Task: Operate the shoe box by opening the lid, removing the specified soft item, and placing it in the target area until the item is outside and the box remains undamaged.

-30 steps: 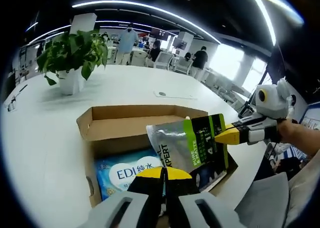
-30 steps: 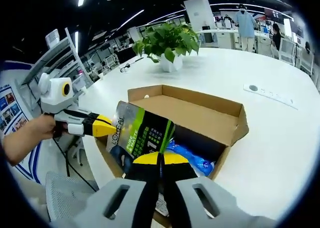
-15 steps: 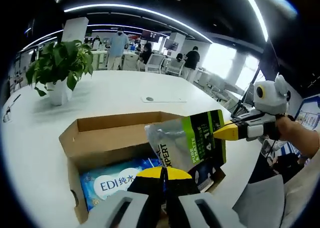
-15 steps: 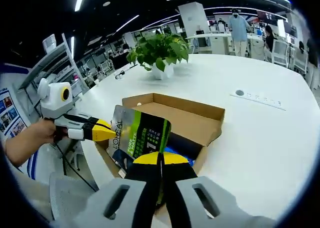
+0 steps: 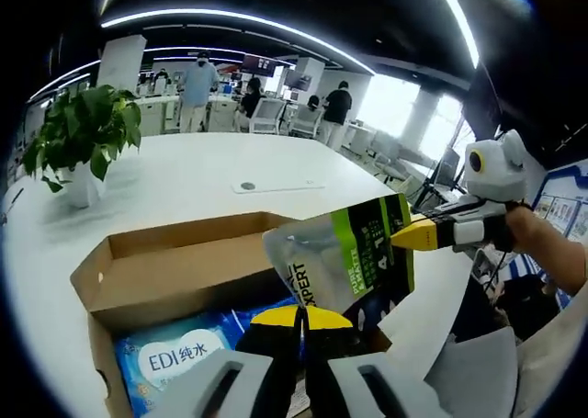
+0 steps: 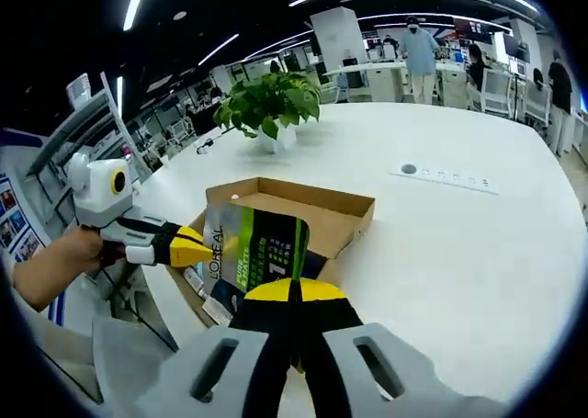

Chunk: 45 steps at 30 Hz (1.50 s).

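A silver, green and black soft pouch (image 5: 349, 266) hangs above the open cardboard shoe box (image 5: 175, 257). My left gripper (image 5: 300, 317) is shut on the pouch's lower edge. My right gripper (image 5: 401, 238) comes in from the right, held by a hand, and is shut on the pouch's far edge. In the right gripper view the pouch (image 6: 257, 253) stands just above my right gripper (image 6: 294, 292), and the left gripper (image 6: 204, 249) pinches its left edge. The shoe box (image 6: 303, 202) lies behind it. A blue wet-wipes pack (image 5: 179, 358) lies inside the box.
The box sits near the edge of a big white table (image 6: 459, 253). A potted plant (image 6: 266, 101) stands behind the box, and a flat socket strip (image 6: 441, 175) lies to the side. A grey chair (image 5: 478, 372) is below the table edge. People stand far back.
Both grippers have lifted the pouch higher and away from the box. The box now looks smaller and lower in both views. The grips on the pouch are unchanged.
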Available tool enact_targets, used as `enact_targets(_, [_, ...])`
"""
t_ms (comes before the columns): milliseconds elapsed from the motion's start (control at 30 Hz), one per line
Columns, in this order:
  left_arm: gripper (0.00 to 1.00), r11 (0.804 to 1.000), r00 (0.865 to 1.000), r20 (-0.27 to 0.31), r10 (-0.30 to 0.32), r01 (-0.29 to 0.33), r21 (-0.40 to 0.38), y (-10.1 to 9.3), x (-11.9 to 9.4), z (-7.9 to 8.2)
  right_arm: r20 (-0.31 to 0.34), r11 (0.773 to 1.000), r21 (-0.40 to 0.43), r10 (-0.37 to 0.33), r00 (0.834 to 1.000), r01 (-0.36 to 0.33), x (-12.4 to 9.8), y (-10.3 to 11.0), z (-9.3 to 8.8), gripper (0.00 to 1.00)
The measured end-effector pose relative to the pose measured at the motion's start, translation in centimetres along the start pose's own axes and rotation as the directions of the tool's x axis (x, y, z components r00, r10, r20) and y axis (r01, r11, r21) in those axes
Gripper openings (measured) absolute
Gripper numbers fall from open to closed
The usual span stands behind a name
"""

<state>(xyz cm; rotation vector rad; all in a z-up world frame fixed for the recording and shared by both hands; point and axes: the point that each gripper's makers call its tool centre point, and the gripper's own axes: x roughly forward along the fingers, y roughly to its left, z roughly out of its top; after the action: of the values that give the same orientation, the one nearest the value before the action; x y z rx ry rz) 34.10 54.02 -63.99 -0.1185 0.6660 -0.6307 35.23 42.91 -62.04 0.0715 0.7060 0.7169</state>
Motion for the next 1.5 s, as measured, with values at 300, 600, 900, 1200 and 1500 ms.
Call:
enact_targets(300, [0.0,0.999,0.999,-0.01,-0.033,0.033,0.021,-2.3,1.8,0.7,0.017,0.999,0.02,-0.049,0.999,0.049,-1.8,-2.8,0.0,0.0])
enact_targets(600, [0.0,0.996,0.997,-0.033,-0.069,0.071,0.05,-4.5,3.8,1.2,0.015,0.995,0.042,-0.093,0.996,0.092,-3.1,-5.2,-0.4,0.0])
enact_targets(900, [0.0,0.992,0.993,-0.06,-0.103,0.106,0.061,-6.0,5.7,1.1,0.003,0.99,0.056,-0.131,0.991,0.131,-4.1,-7.4,-1.1,0.0])
enact_targets(1200, [0.0,0.988,0.988,-0.091,-0.125,0.132,0.074,-7.2,7.7,1.2,-0.011,0.984,0.069,-0.166,0.986,0.166,-4.6,-9.6,-1.7,0.0])
enact_targets(1500, [0.0,0.987,0.984,-0.115,-0.136,0.144,0.071,-8.0,9.7,1.1,-0.032,0.978,0.077,-0.191,0.981,0.193,-4.8,-11.6,-2.2,0.0])
